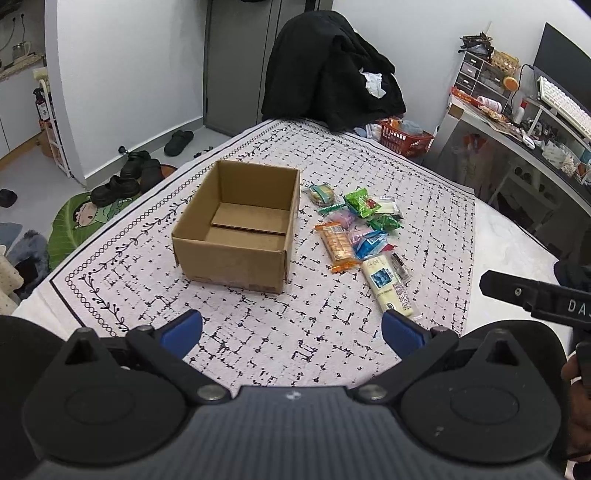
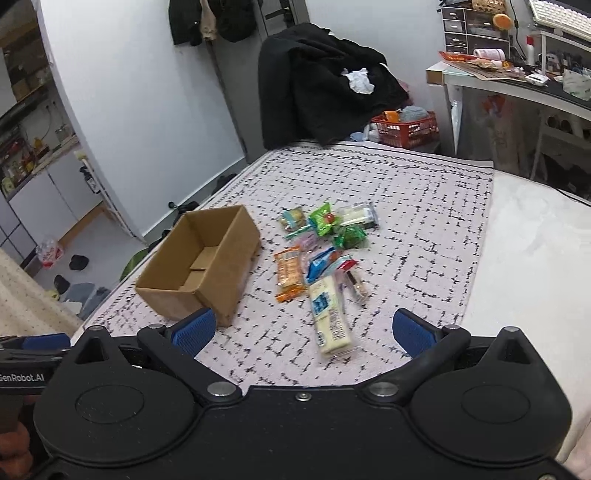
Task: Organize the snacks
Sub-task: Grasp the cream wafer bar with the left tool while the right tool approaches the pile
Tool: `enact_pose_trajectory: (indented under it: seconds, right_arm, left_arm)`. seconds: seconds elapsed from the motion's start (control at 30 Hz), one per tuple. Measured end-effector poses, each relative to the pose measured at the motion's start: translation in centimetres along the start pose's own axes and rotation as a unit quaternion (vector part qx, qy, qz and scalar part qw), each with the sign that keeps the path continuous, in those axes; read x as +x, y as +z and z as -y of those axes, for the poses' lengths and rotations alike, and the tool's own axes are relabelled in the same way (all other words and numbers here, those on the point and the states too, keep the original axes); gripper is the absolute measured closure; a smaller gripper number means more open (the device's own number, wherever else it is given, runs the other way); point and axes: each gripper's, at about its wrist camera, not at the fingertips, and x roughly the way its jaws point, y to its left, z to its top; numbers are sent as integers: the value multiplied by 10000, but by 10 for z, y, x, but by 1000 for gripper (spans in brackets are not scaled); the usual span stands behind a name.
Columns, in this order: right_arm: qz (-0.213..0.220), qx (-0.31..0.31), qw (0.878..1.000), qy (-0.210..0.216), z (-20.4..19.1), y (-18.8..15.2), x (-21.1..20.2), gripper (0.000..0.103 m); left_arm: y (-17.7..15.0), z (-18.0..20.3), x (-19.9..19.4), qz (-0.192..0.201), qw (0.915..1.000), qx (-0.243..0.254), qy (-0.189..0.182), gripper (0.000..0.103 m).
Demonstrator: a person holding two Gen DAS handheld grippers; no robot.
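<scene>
- We hold the left gripper (image 1: pixel 291 332) above the near part of the patterned blanket (image 1: pixel 258 325), its blue pads (image 1: pixel 183 332) spread wide with nothing between them.
- We hold the right gripper (image 2: pixel 303 330) the same way, jaws wide apart and empty, low over the blanket just short of the snacks.
- One cardboard box (image 1: pixel 236 236) stands open-topped on the blanket, with only a loose cardboard flap lying on its floor; the pile of snacks (image 1: pixel 354 229) lies just beside it on its right, apart from it.
- Nearest us in the pile we see one long pale-yellow packet (image 1: pixel 388 284), then one orange cracker packet (image 1: pixel 336 245), one blue packet (image 1: pixel 371 243) and two green ones (image 1: pixel 358 201); the rest overlap, so we cannot give a full count.
- The left view alone shows a green leaf-shaped mat (image 1: pixel 74 225) on the floor with several dark shoes (image 1: pixel 122 184) on it, and a monitor (image 1: pixel 561 62) over a white keyboard (image 1: pixel 565 103) on the desk.
- The right view alone shows clothes hanging on the door (image 2: pixel 214 18) and a kitchen shelf at far left; it is somewhat blurred.
- Both views show one chair draped in black clothing (image 1: pixel 328 70) and one red basket (image 1: pixel 404 138) beyond the bed.
</scene>
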Motion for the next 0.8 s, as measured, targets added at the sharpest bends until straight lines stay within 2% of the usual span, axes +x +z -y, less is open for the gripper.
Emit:
enact_pose_trajectory:
  seconds: [0.63,0.8]
  right_arm:
    - [-306,292,9990,145,42,3,49,0]
    - [-399,357,9983,238,50,5,58,0]
  left_arm:
    - [14,27,55,-225,9997,-69,-53,1]
    - [17,38,70,-180,9998,-124,-45,1]
